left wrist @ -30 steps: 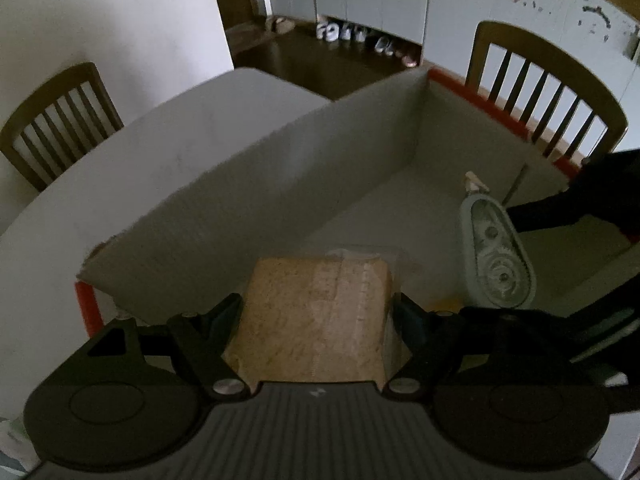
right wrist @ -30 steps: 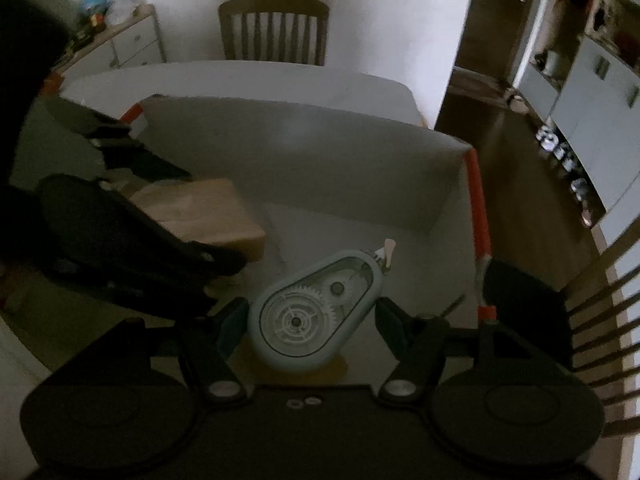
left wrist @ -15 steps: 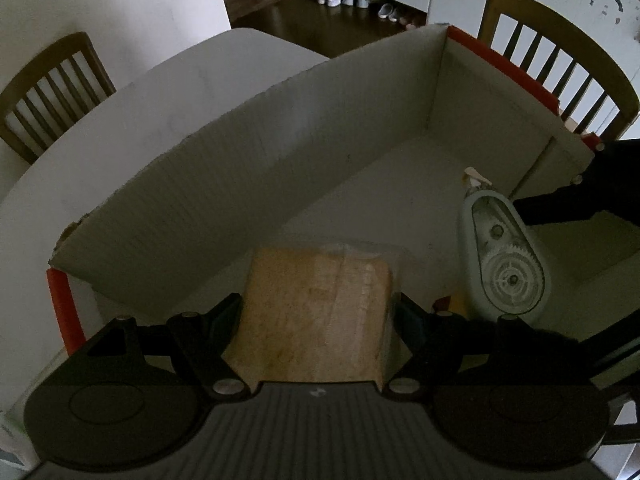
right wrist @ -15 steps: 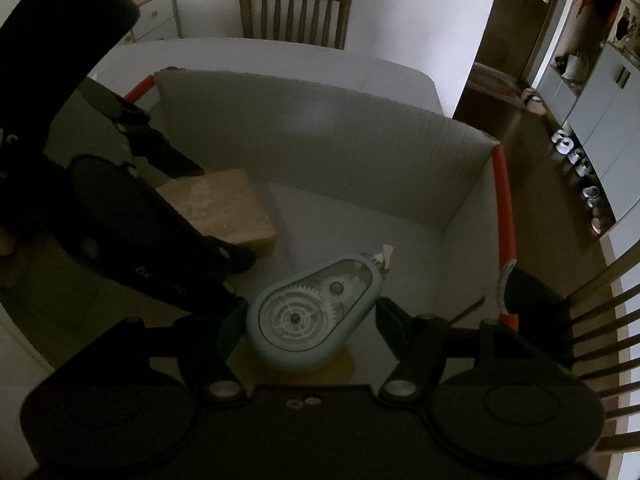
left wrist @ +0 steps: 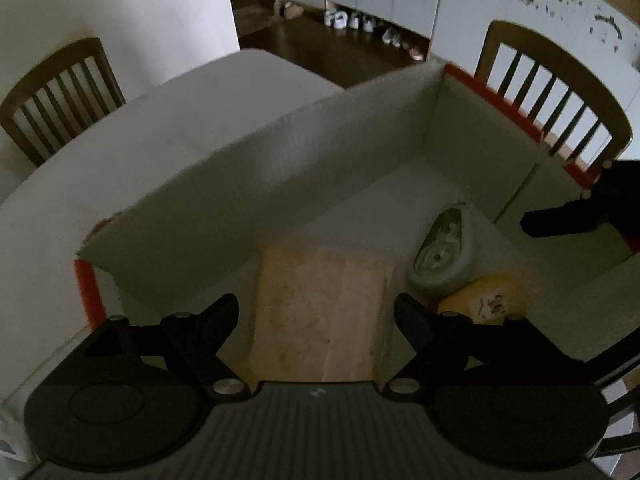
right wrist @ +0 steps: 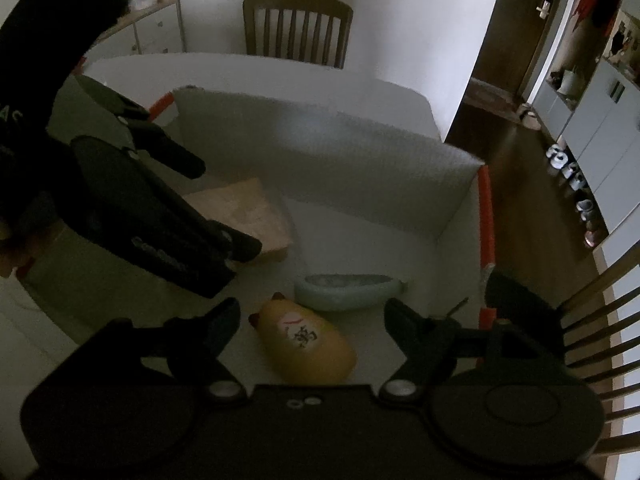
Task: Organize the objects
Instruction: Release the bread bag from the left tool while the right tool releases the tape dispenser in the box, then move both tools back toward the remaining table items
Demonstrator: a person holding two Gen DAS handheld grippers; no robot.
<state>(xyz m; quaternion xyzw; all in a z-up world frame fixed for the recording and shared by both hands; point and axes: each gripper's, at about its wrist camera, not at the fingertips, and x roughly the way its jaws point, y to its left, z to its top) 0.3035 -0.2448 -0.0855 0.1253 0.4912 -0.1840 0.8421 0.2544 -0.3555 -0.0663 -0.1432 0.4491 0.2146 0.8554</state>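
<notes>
The white cardboard box [left wrist: 360, 152] with orange corner strips now holds all three items, so this looks like the release step: the left gripper [left wrist: 316, 312] has just been opening and stands spread around the tan block [left wrist: 320, 312], pads clear of its sides. At two o'clock from the block lies the pale green tape dispenser [right wrist: 348, 290], let go, with the yellow cat figure [right wrist: 308, 344] just beside it between the spread jaws of the right gripper [right wrist: 312, 316], which has also just been opening. Next, I judge, both grippers should lift straight out without nudging anything.

Box floor [right wrist: 360, 248] lies bare beyond the tape dispenser [right wrist: 348, 290].
</notes>
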